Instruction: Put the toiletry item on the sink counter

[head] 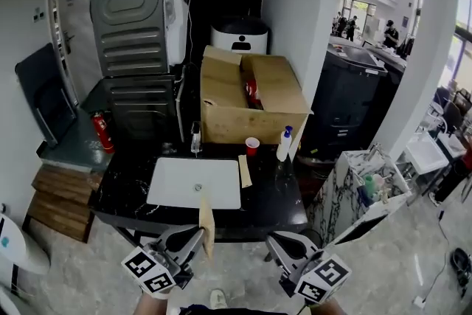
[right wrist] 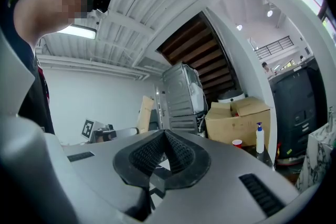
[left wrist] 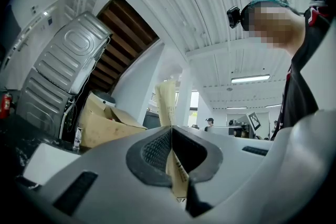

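Left gripper [head: 196, 237] jaws clamp a tan packet [head: 207, 221], right gripper [head: 275, 242] jaws closed empty; box [head: 243, 118] behind sink [head: 177, 184].

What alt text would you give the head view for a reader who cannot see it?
Seen from above, the left tool grips a flat tan packet upright before a black counter with a white sink; the right tool is shut and empty. A red cup, pump bottle and cardboard box sit behind.

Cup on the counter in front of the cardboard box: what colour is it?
The cup is red; the head view shows it best.
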`<state>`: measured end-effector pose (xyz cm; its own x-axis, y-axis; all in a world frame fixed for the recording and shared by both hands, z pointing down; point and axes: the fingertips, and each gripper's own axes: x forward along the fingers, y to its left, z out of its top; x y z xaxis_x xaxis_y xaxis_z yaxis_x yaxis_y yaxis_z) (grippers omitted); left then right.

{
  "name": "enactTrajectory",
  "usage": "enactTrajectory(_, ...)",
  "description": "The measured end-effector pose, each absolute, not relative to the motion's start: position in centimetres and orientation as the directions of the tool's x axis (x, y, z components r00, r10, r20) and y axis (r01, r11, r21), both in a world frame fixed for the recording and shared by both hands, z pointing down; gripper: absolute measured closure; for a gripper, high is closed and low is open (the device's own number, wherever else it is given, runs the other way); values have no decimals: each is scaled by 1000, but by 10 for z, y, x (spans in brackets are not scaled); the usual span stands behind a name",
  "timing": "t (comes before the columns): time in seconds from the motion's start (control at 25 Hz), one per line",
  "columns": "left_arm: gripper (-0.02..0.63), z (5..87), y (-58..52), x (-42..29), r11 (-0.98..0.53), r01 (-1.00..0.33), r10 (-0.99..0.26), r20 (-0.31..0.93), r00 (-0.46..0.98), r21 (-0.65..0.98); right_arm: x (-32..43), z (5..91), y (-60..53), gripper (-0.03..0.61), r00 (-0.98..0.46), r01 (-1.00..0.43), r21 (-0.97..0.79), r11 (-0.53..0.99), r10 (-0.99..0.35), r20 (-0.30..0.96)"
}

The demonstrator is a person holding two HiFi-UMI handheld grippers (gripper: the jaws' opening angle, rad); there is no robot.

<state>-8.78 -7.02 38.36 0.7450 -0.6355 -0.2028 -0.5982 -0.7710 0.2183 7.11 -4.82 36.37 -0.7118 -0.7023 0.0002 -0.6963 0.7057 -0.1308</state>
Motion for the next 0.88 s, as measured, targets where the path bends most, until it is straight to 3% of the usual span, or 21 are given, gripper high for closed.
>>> enactTrajectory(0.44,597,383,-171,-127,-780,-572,-624,-232,747,255,32,353,-142,541,-692,-719,-96,688,-721,17)
enactTrajectory(0.88,597,410,-245,-92,-785,-529,-600,-180,779,324,54,367,-215,541,-676,-735,-118,668,-736,36)
